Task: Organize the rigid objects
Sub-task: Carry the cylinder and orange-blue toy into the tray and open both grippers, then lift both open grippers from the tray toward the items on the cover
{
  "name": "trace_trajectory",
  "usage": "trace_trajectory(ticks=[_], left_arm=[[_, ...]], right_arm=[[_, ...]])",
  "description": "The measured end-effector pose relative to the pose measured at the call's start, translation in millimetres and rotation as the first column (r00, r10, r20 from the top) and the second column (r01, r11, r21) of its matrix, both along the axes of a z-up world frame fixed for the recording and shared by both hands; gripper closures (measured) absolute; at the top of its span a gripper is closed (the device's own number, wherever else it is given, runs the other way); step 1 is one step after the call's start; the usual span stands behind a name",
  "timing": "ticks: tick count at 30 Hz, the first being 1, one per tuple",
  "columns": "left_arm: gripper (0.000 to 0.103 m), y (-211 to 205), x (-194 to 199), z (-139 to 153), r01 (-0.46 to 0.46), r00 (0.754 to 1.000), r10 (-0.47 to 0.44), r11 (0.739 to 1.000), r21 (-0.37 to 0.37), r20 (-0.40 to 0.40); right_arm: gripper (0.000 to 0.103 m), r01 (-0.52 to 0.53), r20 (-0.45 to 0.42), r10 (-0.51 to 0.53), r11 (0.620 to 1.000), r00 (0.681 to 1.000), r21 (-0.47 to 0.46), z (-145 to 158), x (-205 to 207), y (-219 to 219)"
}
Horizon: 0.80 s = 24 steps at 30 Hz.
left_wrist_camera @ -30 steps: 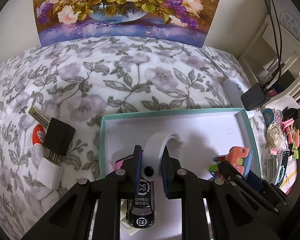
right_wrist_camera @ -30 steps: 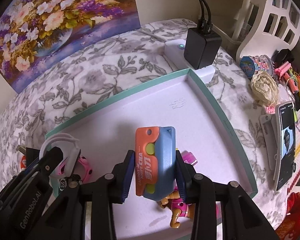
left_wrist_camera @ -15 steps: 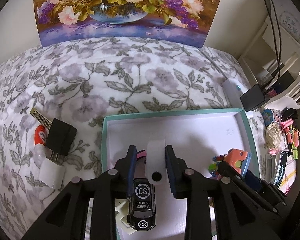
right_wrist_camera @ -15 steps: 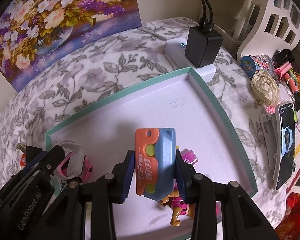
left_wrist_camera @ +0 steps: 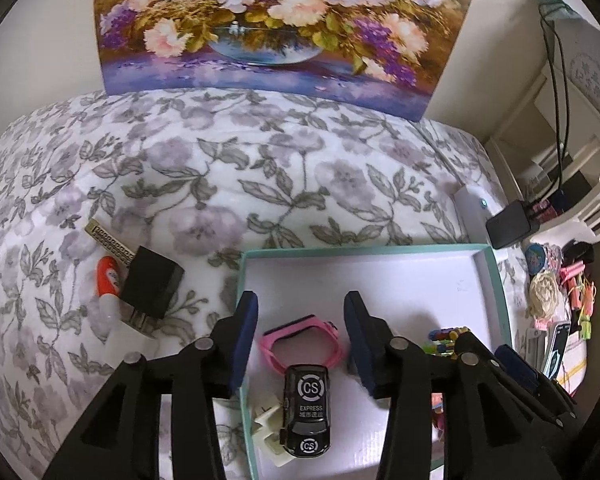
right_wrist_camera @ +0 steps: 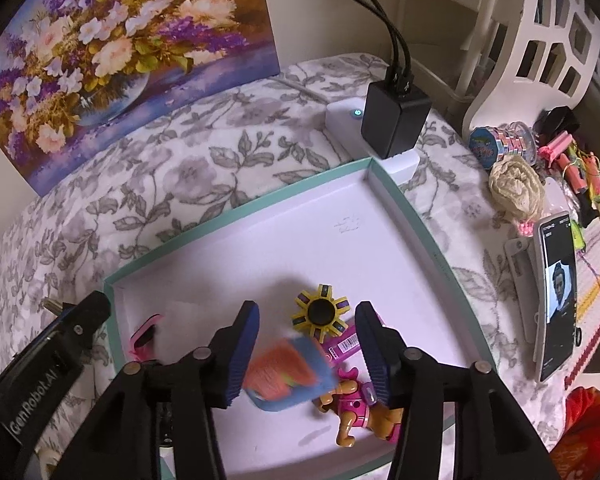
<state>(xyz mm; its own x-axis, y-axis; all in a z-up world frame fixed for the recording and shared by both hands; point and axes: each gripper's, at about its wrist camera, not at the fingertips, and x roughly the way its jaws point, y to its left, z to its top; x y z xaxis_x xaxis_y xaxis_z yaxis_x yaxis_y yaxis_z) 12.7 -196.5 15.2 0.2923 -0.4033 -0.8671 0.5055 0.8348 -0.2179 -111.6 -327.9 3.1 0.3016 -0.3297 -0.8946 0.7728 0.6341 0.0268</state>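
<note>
The left gripper (left_wrist_camera: 300, 332) stands over the near left part of the teal-rimmed tray (left_wrist_camera: 496, 280), its jaws having just been opening and now apart, pads clear of the pink watch (left_wrist_camera: 300, 344) that lies on the tray floor between them. A black toy car (left_wrist_camera: 306, 412) marked "CS EXPRESS" lies just in front of the watch, nearer the camera, with a small cream plastic piece (left_wrist_camera: 268, 424) beside it against the tray's left wall. The right gripper (right_wrist_camera: 306, 340) is over the near right part of the tray (right_wrist_camera: 420, 216); its jaws have likewise just been opening, and the orange-and-blue object (right_wrist_camera: 288, 372) between them is blurred, apparently loose of the pads, though contact cannot be ruled out. A yellow gear-shaped toy (right_wrist_camera: 320, 312), a magenta barcode-labelled item (right_wrist_camera: 344, 344) and a pink-and-tan figure (right_wrist_camera: 356, 408) crowd the same corner. Outside the tray, on the floral cloth (left_wrist_camera: 220, 168), a black plug adapter (left_wrist_camera: 152, 284) lies against an orange-and-white tube (left_wrist_camera: 108, 276). A white power strip (right_wrist_camera: 340, 116) carrying a black charger (right_wrist_camera: 392, 120) touches the tray's far corner; a phone (right_wrist_camera: 556, 296) lies to the right.
</note>
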Motion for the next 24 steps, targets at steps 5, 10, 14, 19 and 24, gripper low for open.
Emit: trace_trajectory(ticks=[5, 10, 14, 19, 24], left_arm=[[0.047, 8.7, 7.1, -1.0, -0.040, 0.999, 0.040, 0.999, 0.014, 0.003], [0.041, 18.2, 15.9, -5.0, -0.088, 0.996, 0.087, 0.995, 0.053, 0.016], [0.041, 27.3, 23.8, -11.2, -0.127, 0.992, 0.126, 0.988, 0.089, 0.017], [0.040, 43.3, 35.0, -19.9, -0.180, 0.983, 0.182, 0.976, 0.126, -0.001], [0.040, 59.4, 44.2, -24.3, -0.226, 0.973, 0.230, 0.964, 0.140, -0.011]], right_arm=[[0.043, -0.006, -0.004, 0.006, 1.000, 1.000, -0.005, 0.0, 1.0, 0.9], [0.036, -0.007, -0.006, 0.007, 1.000, 1.000, -0.005, -0.3, 1.5, 1.2], [0.034, -0.014, -0.012, 0.014, 1.000, 1.000, -0.006, -2.6, 4.0, 3.4], [0.034, -0.028, -0.021, 0.027, 1.000, 0.999, -0.007, -5.0, 8.2, 7.2], [0.034, -0.042, -0.032, 0.042, 0.999, 0.999, -0.008, -7.6, 13.1, 11.9]])
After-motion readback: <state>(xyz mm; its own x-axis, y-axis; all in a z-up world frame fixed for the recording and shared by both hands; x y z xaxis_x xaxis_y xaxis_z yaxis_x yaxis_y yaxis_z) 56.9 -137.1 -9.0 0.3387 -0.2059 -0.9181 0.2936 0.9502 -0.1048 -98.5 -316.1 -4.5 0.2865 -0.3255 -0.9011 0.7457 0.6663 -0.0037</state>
